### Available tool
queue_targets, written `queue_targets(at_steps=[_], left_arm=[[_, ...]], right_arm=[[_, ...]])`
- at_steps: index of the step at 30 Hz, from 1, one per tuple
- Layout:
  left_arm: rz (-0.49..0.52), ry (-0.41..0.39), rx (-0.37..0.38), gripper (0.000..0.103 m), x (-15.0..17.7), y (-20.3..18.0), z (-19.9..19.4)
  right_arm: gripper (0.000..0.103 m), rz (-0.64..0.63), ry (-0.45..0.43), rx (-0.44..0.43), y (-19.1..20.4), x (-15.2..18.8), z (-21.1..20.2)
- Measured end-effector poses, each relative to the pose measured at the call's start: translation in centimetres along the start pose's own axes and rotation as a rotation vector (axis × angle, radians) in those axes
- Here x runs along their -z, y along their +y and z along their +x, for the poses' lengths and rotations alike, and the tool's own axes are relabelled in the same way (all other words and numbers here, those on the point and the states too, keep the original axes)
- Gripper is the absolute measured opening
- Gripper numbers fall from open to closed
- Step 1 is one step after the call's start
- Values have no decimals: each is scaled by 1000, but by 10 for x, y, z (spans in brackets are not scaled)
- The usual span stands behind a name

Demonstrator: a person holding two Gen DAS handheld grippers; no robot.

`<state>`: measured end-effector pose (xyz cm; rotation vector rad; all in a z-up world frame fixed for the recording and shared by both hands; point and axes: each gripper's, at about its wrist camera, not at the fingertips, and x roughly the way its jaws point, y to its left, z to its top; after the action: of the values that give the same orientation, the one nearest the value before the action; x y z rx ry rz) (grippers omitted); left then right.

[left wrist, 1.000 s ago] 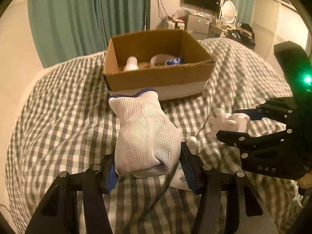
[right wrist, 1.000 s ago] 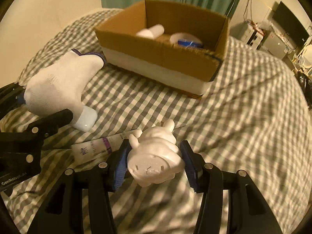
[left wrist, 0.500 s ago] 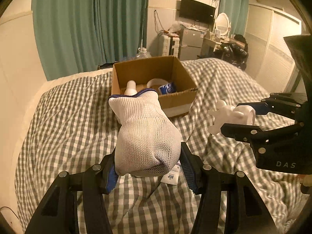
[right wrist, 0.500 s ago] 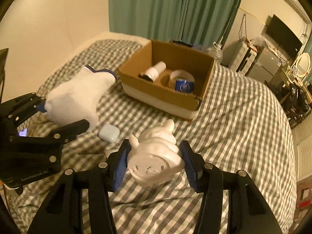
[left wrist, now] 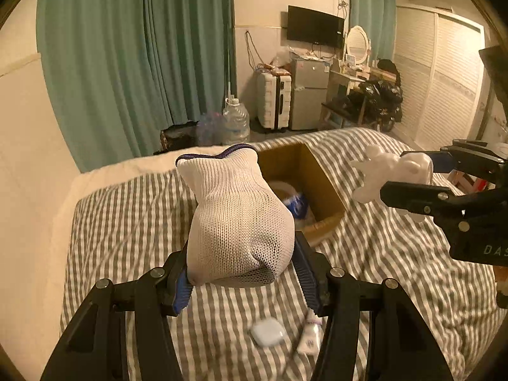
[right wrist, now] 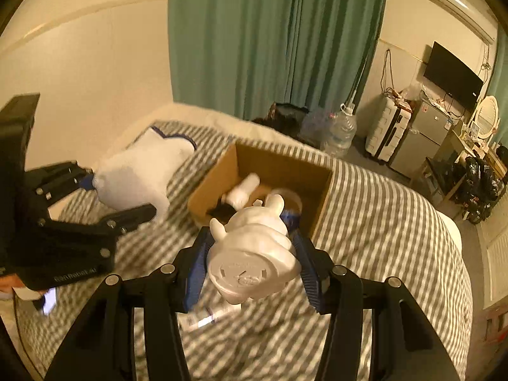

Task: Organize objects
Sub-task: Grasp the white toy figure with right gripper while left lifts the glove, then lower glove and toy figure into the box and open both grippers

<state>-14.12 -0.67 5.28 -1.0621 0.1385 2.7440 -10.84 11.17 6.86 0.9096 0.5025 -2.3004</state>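
My left gripper (left wrist: 243, 281) is shut on a white knit glove (left wrist: 236, 219) with a dark blue cuff, held high above the bed; it also shows in the right wrist view (right wrist: 139, 177). My right gripper (right wrist: 254, 266) is shut on a white plastic figurine (right wrist: 254, 250) with its round base toward the camera; the figurine also shows in the left wrist view (left wrist: 390, 174). An open cardboard box (right wrist: 320, 203) sits on the bed ahead and below, holding a white bottle (right wrist: 244, 190) and a blue-and-white item (left wrist: 297, 204).
The checked bedspread (left wrist: 127, 222) carries a white earbud case (left wrist: 266, 333) and a small tube (left wrist: 309, 339) below the left gripper. Green curtains (left wrist: 143, 63), a water jug (left wrist: 236, 120), a suitcase (left wrist: 274, 100) and a small fridge (left wrist: 306, 92) stand beyond the bed.
Both grippers have risen well above the bed, each keeping its object. The box now looks smaller and lower, and more of the room shows.
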Motion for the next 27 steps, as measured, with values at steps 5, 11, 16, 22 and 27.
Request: queue_targets(at_steps=[5, 11, 16, 22, 27], left_arm=[[13, -1, 0, 57, -27, 6, 39], [50, 38, -15, 57, -42, 10, 110], [90, 75, 2, 57, -29, 11, 171], [98, 117, 55, 57, -18, 13, 215], [130, 127, 57, 59, -10, 6, 220]], right_arm=[[51, 48, -17, -1, -26, -36, 39], [51, 91, 1, 26, -55, -51, 116], [51, 62, 2, 103, -61, -43, 175], [51, 91, 48, 46, -69, -33, 226], [51, 133, 73, -21, -75, -24, 237]])
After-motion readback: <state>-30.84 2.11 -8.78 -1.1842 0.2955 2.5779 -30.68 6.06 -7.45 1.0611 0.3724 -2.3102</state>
